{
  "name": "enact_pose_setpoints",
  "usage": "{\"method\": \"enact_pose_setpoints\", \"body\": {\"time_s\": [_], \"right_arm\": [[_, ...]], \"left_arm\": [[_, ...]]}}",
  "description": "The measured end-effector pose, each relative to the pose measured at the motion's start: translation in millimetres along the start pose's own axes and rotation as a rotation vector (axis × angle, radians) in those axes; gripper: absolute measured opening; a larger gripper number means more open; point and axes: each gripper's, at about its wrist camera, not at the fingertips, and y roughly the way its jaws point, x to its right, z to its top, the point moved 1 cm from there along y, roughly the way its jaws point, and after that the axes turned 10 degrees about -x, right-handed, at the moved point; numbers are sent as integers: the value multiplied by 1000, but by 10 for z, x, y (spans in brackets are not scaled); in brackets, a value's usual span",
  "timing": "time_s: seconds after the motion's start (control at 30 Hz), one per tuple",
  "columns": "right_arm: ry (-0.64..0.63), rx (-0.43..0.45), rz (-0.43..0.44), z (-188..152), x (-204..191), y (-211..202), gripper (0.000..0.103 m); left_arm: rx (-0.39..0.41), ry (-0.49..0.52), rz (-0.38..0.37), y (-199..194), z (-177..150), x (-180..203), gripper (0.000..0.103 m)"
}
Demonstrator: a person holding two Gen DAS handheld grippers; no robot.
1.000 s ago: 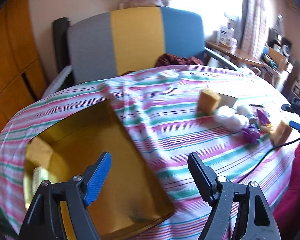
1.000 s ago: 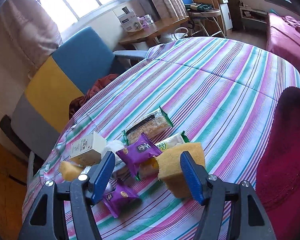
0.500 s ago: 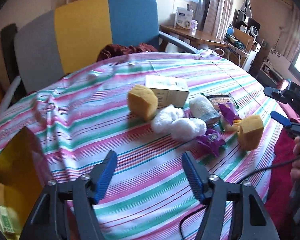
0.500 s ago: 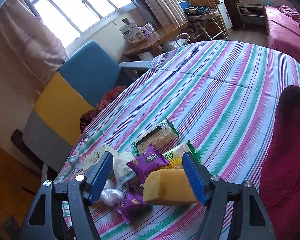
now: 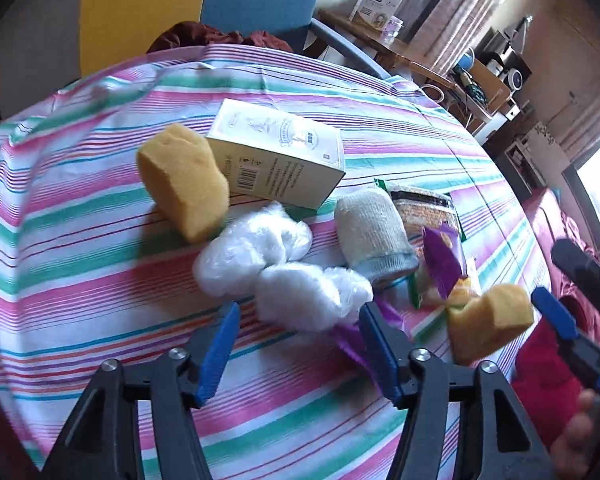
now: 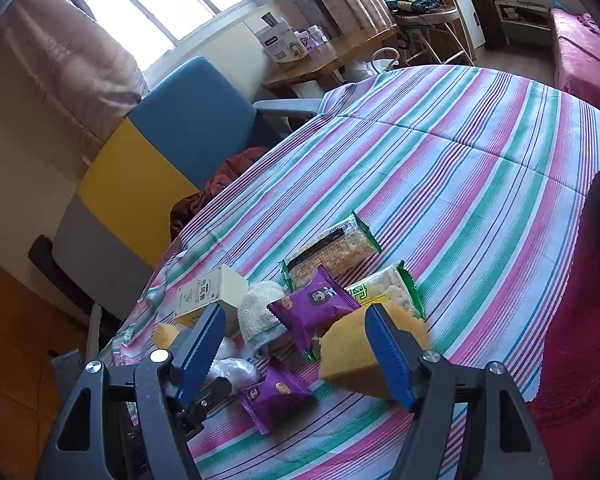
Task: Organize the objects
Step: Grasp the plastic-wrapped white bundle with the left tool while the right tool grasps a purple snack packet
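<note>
On the striped tablecloth [image 5: 80, 280] lies a pile: a yellow sponge [image 5: 184, 188], a cream box [image 5: 280, 156], two white plastic wads [image 5: 256, 248], a rolled white cloth [image 5: 372, 232] and snack packets [image 6: 312, 308]. My left gripper [image 5: 298, 320] points down at the nearer wad [image 5: 308, 300]. Its jaws are opening, and the wad lies just beyond the tips, untouched. My right gripper [image 6: 294, 316] stands open over the packets. A second yellow sponge [image 6: 352, 360] leans against its right finger [image 6: 384, 348]; the left finger is well clear of it. The left wrist view shows that sponge [image 5: 492, 328] beside the right gripper [image 5: 552, 276].
A grey, yellow and blue chair [image 5: 140, 12] with a dark red cloth [image 5: 220, 38] stands behind the table. A wooden side table [image 6: 332, 56] with boxes is farther back. Red fabric [image 6: 580, 320] lies along the table's right edge. A hand [image 5: 580, 432] holds the right gripper.
My left gripper swung right, away from the golden tray, which has left the view, and came down close to the pile. The second sponge tipped against the right gripper's right finger.
</note>
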Motion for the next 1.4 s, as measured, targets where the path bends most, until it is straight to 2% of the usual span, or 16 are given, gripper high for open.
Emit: {"method": "enact_pose_setpoints", "body": {"time_s": [0.07, 0.13, 0.23, 0.47, 0.6, 0.7, 0.8, 0.93, 1.0, 1.13, 1.3, 1.4], "right_arm": [[-1, -4, -1, 4, 0, 17, 73], [-2, -5, -3, 7, 3, 22, 73], [11, -4, 5, 17, 33, 20, 73], [65, 26, 0, 52, 143, -28, 73], [-6, 16, 32, 29, -2, -14, 73], [-161, -36, 60, -57, -314, 80, 73], [-294, -141, 73, -203, -571, 269, 71], [-374, -262, 5, -366, -683, 519, 71], [-367, -302, -40, -398, -633, 613, 68], [-265, -433, 19, -421, -459, 780, 68], [-156, -514, 66, -435, -338, 884, 68], [-104, -521, 68, -394, -301, 950, 68]], "left_arm": [[4, -19, -3, 54, 62, 19, 70], [2, -16, 12, 122, 115, 30, 70], [-34, 14, 4, 232, 109, 31, 38], [6, 4, 6, -7, -228, -278, 38], [34, 23, 54, -186, -537, -452, 38], [35, 23, 75, -261, -777, -546, 38], [51, 56, 120, -311, -957, -544, 38], [66, 55, 116, -303, -975, -544, 37], [70, 55, 115, -289, -975, -548, 37], [80, 63, 127, -271, -966, -526, 37], [84, 59, 127, -265, -971, -523, 37], [84, 49, 122, -265, -972, -534, 37]]}}
